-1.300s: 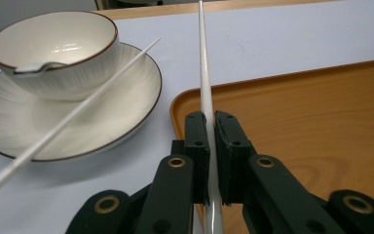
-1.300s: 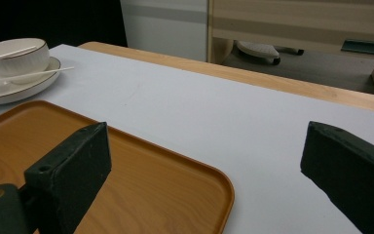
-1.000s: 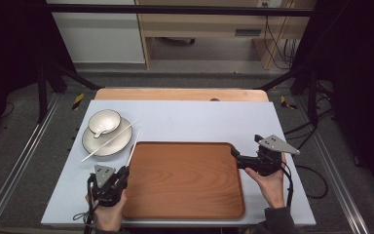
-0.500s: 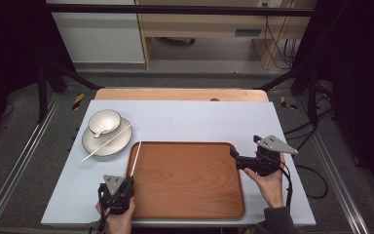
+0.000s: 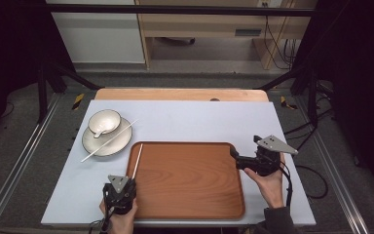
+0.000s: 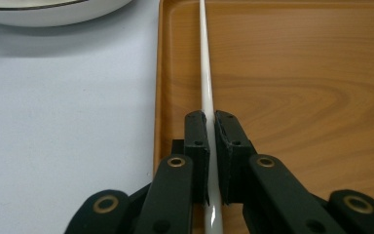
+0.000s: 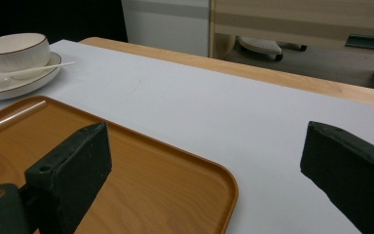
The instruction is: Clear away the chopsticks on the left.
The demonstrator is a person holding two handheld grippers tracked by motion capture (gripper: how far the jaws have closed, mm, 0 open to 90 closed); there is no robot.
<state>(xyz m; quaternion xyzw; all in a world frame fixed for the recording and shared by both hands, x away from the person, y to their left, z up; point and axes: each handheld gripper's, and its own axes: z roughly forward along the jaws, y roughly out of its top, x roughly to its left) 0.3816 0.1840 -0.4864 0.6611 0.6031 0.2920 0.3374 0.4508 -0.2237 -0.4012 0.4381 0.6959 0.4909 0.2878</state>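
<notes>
My left gripper (image 5: 128, 184) sits at the near left corner of the wooden tray (image 5: 190, 180) and is shut on a white chopstick (image 5: 136, 161). The chopstick (image 6: 204, 73) runs away from the jaws just inside the tray's left rim (image 6: 159, 73); the left gripper (image 6: 209, 122) pinches its near end. A second chopstick (image 5: 109, 141) lies across the white plate (image 5: 119, 145), which carries a bowl (image 5: 104, 121). My right gripper (image 5: 237, 160) hovers at the tray's right edge, open, with nothing between its fingers. The right gripper (image 7: 207, 146) looks over the tray's corner (image 7: 151, 180).
The tray lies on a pale blue mat (image 5: 199, 122) over a wooden table (image 5: 180, 94). The plate (image 7: 24, 83) and bowl (image 7: 14, 48) stand beyond the tray's far left corner. Metal frame legs and cables stand on the floor around the table.
My left gripper has shifted right and sunk toward the tray's near left corner, bringing the chopstick down along the tray's left rim. The right gripper has stayed put.
</notes>
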